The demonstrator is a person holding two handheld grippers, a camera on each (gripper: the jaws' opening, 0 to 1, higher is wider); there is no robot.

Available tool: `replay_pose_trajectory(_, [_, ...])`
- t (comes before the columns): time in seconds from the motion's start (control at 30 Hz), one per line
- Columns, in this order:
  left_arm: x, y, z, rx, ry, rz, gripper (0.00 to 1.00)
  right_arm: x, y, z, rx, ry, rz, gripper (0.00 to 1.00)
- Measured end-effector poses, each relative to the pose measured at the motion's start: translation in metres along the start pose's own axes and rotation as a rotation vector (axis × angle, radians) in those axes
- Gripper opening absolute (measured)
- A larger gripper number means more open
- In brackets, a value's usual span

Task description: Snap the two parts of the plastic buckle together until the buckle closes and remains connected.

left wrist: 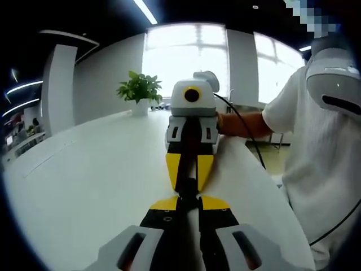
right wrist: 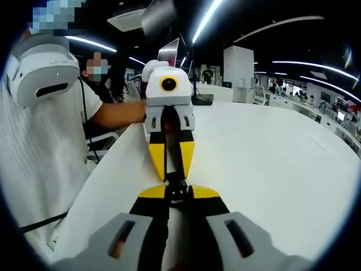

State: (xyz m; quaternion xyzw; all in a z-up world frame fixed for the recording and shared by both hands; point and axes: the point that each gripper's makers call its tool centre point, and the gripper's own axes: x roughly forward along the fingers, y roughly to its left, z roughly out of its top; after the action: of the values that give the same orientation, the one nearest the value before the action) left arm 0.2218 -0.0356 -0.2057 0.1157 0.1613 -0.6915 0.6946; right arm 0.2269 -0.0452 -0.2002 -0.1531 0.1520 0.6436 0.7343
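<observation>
Facing tip to tip above the white tabletop, the left gripper and right gripper each pinch half of the small black plastic buckle with narrowed yellow-and-black fingers, apparently to line the halves up for snapping.

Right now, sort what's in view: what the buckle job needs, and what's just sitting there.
Job:
black buckle, at the meeting tips
left hand-held gripper
right hand-held gripper

Just there:
potted plant
white table
laptop
</observation>
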Motion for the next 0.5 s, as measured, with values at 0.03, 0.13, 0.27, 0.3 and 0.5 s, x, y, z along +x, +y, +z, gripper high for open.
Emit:
replay_pose_trajectory(0.03, [0.000,0.000,0.000,0.001,0.000,-0.001,0.09,0.000,0.000,0.000,-0.002,-0.001,-0.002,0.13])
replay_pose_trajectory(0.13, [0.000,-0.001,0.000,0.005,-0.001,-0.003,0.09,-0.004,0.000,-0.001,-0.002,-0.002,-0.008,0.14])
replay_pose_trajectory(0.27, [0.000,-0.001,0.000,0.007,-0.003,-0.006,0.09,-0.009,0.000,-0.001,0.024,-0.014,-0.009,0.21])
replay_pose_trajectory(0.3, [0.000,-0.001,0.000,0.006,-0.003,-0.007,0.09,-0.011,0.001,-0.001,0.030,-0.021,-0.001,0.20])
replay_pose_trajectory(0.5, [-0.001,-0.001,0.000,0.001,-0.004,-0.008,0.09,-0.018,0.001,-0.006,0.033,-0.009,-0.003,0.14])
